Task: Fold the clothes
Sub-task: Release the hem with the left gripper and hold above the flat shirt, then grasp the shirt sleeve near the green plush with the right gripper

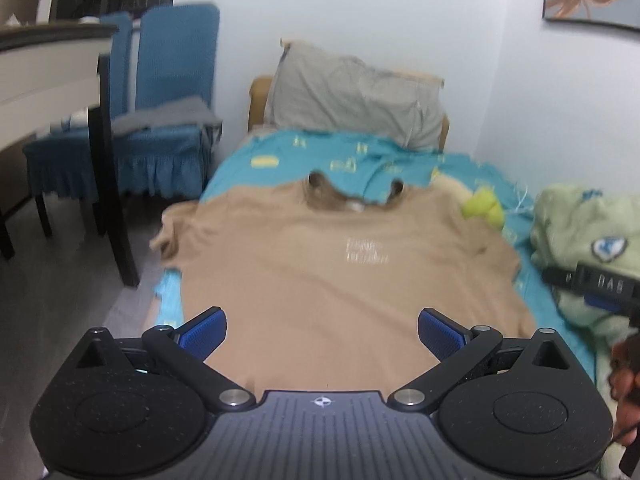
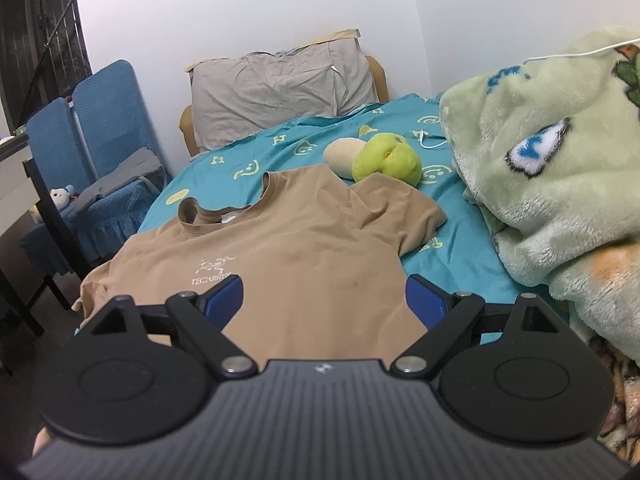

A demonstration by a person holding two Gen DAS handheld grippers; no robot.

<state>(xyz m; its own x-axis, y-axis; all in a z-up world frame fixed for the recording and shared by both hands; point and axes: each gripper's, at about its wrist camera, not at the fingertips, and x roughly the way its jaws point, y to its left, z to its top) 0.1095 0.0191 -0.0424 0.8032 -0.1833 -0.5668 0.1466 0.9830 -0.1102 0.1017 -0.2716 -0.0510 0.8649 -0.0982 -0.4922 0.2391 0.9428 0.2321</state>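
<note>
Both tools are held over the near hem of the tan T-shirt (image 2: 304,248), which is spread face up on the teal bedsheet (image 2: 452,264). The left gripper (image 1: 322,334) is seen with its jaws wide apart and nothing between them; the right gripper (image 2: 324,302) is likewise spread and empty. The fold would best be begun by pinching the hem's two corners, both layers being caught together. Farther off, the right sleeve lies just beside the green plush toy (image 2: 386,162), which should be cleared; the collar (image 2: 224,210) points toward the far grey pillow (image 2: 280,96).
</note>
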